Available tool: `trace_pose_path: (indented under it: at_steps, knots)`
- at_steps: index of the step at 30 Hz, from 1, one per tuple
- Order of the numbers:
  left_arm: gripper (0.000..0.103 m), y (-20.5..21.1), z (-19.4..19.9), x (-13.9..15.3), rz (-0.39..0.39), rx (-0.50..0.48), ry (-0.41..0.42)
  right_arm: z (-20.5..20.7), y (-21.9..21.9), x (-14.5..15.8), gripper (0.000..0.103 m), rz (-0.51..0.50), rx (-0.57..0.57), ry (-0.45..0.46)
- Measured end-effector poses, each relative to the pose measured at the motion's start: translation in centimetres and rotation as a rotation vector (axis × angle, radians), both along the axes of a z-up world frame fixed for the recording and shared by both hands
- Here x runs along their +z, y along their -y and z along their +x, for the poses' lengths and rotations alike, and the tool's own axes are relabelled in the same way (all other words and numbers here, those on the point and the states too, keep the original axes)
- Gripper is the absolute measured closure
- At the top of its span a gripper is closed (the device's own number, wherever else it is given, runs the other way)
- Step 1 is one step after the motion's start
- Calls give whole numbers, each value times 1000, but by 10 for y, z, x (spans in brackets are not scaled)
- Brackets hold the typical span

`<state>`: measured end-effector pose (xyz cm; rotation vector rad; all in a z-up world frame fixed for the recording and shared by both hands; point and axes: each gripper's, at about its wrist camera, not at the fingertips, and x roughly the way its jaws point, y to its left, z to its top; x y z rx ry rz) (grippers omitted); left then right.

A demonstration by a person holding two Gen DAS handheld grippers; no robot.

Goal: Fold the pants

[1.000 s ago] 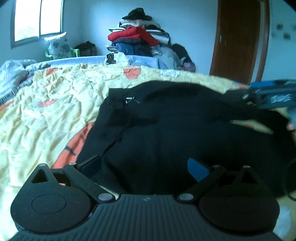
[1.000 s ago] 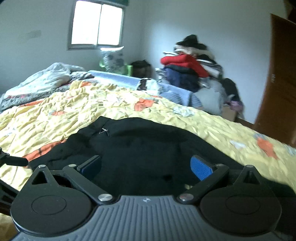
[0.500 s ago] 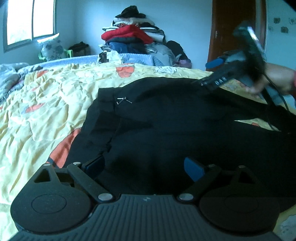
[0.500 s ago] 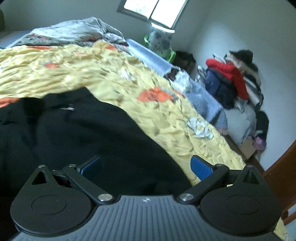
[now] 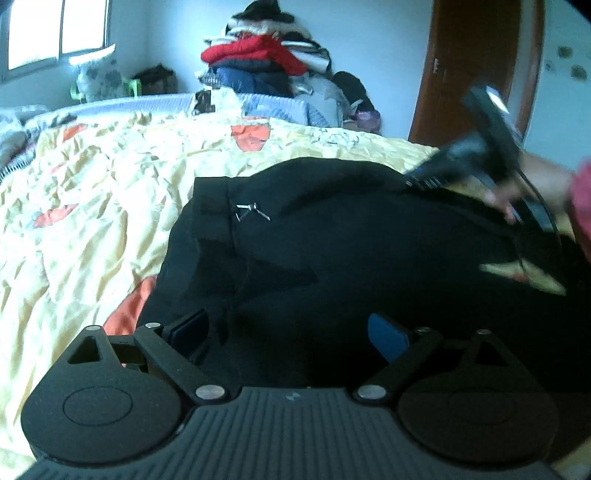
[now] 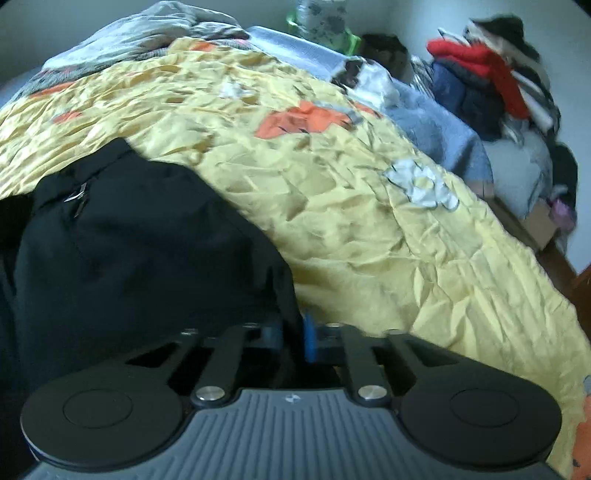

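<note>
Black pants (image 5: 332, 243) lie spread on a yellow bedspread (image 5: 96, 206), a small metal clasp (image 5: 251, 212) near the waistband. My left gripper (image 5: 288, 332) is open just above the near part of the pants, holding nothing. My right gripper (image 6: 295, 332) is shut on the right edge of the pants (image 6: 147, 251) where the black cloth meets the bedspread (image 6: 369, 221). In the left wrist view the right gripper (image 5: 476, 155) shows blurred at the far right edge of the pants, held by a hand.
A pile of clothes (image 5: 266, 62) stands against the far wall, beside a brown door (image 5: 472, 66). A window (image 5: 55, 29) is at the left. Crumpled bedding (image 6: 147, 33) lies at the head of the bed.
My right gripper has swung to the right edge of the pants, dropped low and closed on the cloth. My left gripper has stayed open over the pants, shifting slightly.
</note>
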<state>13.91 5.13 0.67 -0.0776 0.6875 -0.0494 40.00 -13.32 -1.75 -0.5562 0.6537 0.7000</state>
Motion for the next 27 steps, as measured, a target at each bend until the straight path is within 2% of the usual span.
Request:
trace_pose_path:
  at_steps: [3,6,11,13,15,16,17,18,19,21,22,24,27]
  knots:
    - [8,-22,23,13,-129,42,-14,-45,0,9,99,-19,51,108]
    - [8,-44,48,25,-283,94,-31,-105,-3,14,100,-101,120,230]
    - [3,-66,83,35,-512,154,-28,-196,-5,12,100,-197,236,325]
    - [4,-72,98,32,-588,190,-76,-205,-6,9,100,-234,230,333]
    - [4,-74,102,31,-629,215,-104,-194,-2,14,99,-220,177,362]
    - [3,-73,98,31,-637,223,-97,-181,3,19,93,-188,150,362]
    - [2,-70,94,30,-634,233,-89,-164,6,24,82,-165,122,317]
    - [3,-67,91,29,-622,237,-92,-145,9,27,46,-138,97,284]
    - [3,-64,90,27,-605,225,-102,-128,12,28,0,-102,91,276]
    - [3,-61,89,24,-583,195,-118,-90,16,26,0,-44,116,255]
    - [3,-62,90,22,-570,189,-123,-73,16,24,0,-39,93,233]
    - [3,-64,91,21,-545,187,-122,-31,14,20,1,2,33,121]
    - [2,-67,97,21,-507,184,-115,11,15,12,1,91,20,8]
